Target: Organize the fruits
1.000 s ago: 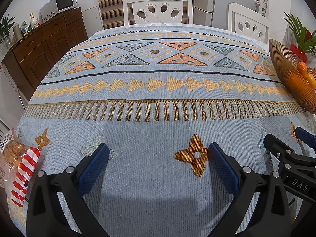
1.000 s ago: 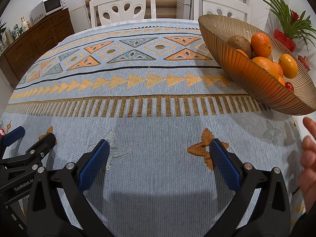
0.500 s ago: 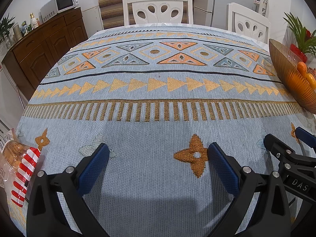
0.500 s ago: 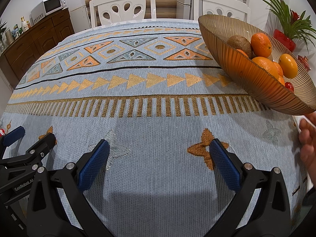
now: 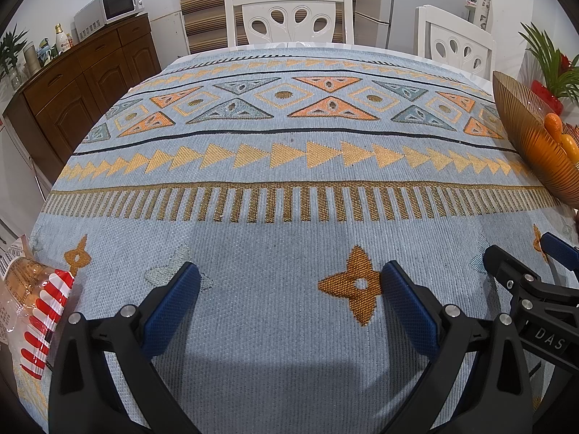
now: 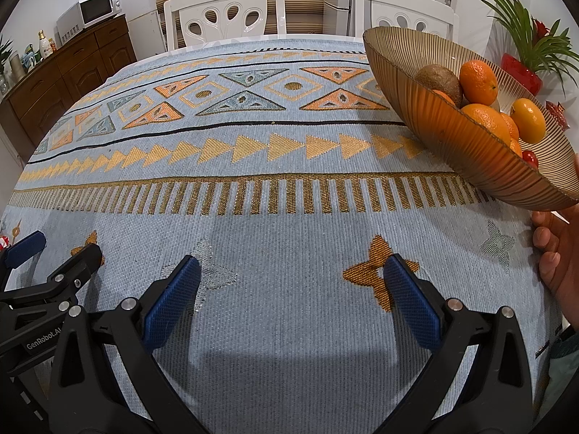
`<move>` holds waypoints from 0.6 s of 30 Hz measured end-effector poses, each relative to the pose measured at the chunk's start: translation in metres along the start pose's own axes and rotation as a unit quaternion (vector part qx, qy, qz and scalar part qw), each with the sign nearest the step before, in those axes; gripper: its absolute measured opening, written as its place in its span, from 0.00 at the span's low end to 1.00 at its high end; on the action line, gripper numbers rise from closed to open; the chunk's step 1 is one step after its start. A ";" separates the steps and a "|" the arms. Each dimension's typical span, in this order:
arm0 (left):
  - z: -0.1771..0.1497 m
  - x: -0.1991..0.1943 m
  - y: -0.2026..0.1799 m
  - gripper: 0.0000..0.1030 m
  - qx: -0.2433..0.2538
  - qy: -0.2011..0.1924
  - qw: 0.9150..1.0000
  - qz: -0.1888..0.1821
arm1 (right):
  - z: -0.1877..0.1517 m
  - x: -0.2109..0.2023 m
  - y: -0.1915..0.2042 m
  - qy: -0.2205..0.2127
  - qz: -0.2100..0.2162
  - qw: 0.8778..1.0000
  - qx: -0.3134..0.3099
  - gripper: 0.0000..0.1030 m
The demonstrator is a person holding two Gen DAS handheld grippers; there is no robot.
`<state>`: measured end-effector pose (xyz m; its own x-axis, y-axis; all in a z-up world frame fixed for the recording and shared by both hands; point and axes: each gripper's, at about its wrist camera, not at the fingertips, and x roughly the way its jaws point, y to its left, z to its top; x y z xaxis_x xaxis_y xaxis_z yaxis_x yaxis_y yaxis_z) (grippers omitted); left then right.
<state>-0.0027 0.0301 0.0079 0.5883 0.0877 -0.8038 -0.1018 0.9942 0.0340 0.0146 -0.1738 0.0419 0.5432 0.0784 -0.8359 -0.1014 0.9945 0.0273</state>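
Observation:
A ribbed amber glass bowl stands at the table's right side and holds several oranges, a kiwi and a small red fruit. The left wrist view shows only the bowl's edge at far right. My left gripper rests open over the patterned tablecloth with nothing between its fingers. My right gripper is open too, near the front edge, left of the bowl. A person's bare hand reaches under the bowl's near rim.
A wrapped bread package with red and white stripes lies at the table's front left. Two white chairs stand at the far side. A wooden sideboard with a microwave is at the left, a potted plant behind the bowl.
The bare hand at the right has risen towards the bowl's near rim. Both grippers and the bowl have stayed still.

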 end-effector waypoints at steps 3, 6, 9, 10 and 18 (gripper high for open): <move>0.000 0.000 0.000 0.95 0.000 0.000 1.000 0.000 | 0.000 0.000 0.000 0.000 0.000 1.000 0.000 0.97; 0.000 0.000 0.000 0.95 0.001 0.000 1.000 0.001 | 0.000 0.000 0.000 0.000 0.000 1.000 0.000 0.97; 0.000 0.000 0.001 0.95 -0.001 0.000 1.000 -0.001 | 0.000 0.000 0.000 0.000 0.000 1.000 0.000 0.97; 0.000 0.000 0.000 0.95 -0.001 0.000 1.000 0.000 | 0.000 0.000 0.000 0.000 0.000 1.000 0.000 0.97; -0.002 -0.002 0.002 0.95 -0.007 -0.002 1.000 -0.008 | 0.000 0.000 0.000 0.000 0.000 1.000 0.000 0.97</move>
<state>-0.0052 0.0321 0.0084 0.5924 0.0718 -0.8024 -0.1030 0.9946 0.0130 0.0144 -0.1739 0.0420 0.5431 0.0784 -0.8360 -0.1015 0.9945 0.0273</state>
